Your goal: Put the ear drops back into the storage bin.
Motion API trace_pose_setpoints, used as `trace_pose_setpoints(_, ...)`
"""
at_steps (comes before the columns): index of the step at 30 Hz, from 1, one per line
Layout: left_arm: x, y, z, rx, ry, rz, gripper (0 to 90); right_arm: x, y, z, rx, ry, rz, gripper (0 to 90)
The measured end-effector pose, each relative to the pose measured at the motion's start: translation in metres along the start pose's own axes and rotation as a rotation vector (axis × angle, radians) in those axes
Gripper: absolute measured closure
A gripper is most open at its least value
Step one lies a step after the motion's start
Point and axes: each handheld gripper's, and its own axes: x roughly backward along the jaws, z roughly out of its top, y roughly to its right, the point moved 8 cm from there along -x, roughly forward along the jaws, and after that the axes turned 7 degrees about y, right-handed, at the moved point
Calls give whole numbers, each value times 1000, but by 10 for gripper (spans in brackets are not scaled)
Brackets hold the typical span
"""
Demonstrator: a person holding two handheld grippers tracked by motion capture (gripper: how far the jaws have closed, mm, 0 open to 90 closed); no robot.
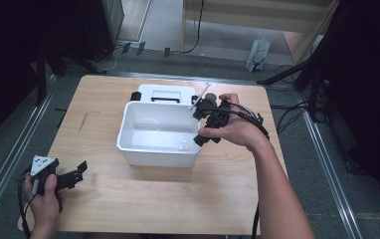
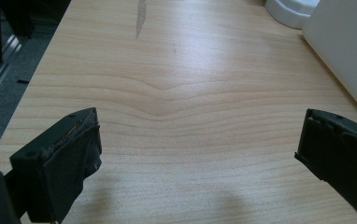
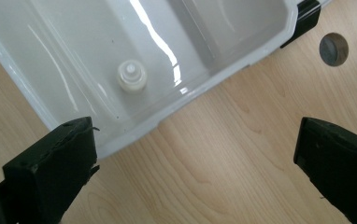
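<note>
The white plastic bin (image 1: 158,134) sits open near the middle of the table (image 1: 128,199), with its white lid (image 1: 165,93) lying just behind it toward the far edge. A small white cap-like piece (image 3: 131,76) rests on the bin's floor near the front right corner; it looks like a little bottle cap or stopper, though the detail is too fine to be sure.

The right gripper (image 1: 204,124) hangs over the bin's right rim, its fingers (image 3: 50,168) spread fully apart with nothing between them. In the right gripper view they straddle the bin's edge and bare wood, with the cap lying free inside. The step in hand looks like a release into the bin.

To finish it well, lift the right gripper straight clear of the rim before swinging it away, so neither finger clips the bin wall and shifts the bin across the table. Keep the trailing cable off the rim too.

The left gripper (image 1: 58,175) rests near the table's front left corner, well apart from the bin, fingers (image 2: 60,163) wide open over bare wood and empty. If the lid is to go on next, that gripper could steady the bin's left wall.
</note>
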Motion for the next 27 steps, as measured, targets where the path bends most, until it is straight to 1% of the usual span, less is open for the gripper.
trace_pose_setpoints(2, 0, 0, 0, 2, 0, 1, 6, -1, 1, -7, -8, -8, -3, 0)
trace_pose_setpoints(12, 0, 0, 0, -4, -2, 0, 6, -6, 5, -34, -41, -10, -2, 0)
trace_pose_setpoints(16, 0, 0, 0, -5, -2, 0, 6, -8, 6, -45, -64, -8, -3, 0)
trace_pose_setpoints(19, 0, 0, 0, -6, -1, 0, 5, -11, 7, -54, -68, -17, -7, 0)
trace_pose_setpoints(22, 0, 0, 0, -7, -2, 1, 5, -11, 9, -63, -79, -13, -10, 0)
trace_pose_setpoints(26, 0, 0, 0, -7, -2, 1, 6, -12, 13, -77, -100, -13, -19, 0)
trace_pose_setpoints(27, 0, 0, 0, -8, -3, 1, 5, -13, 13, -80, -114, -17, -24, 0)
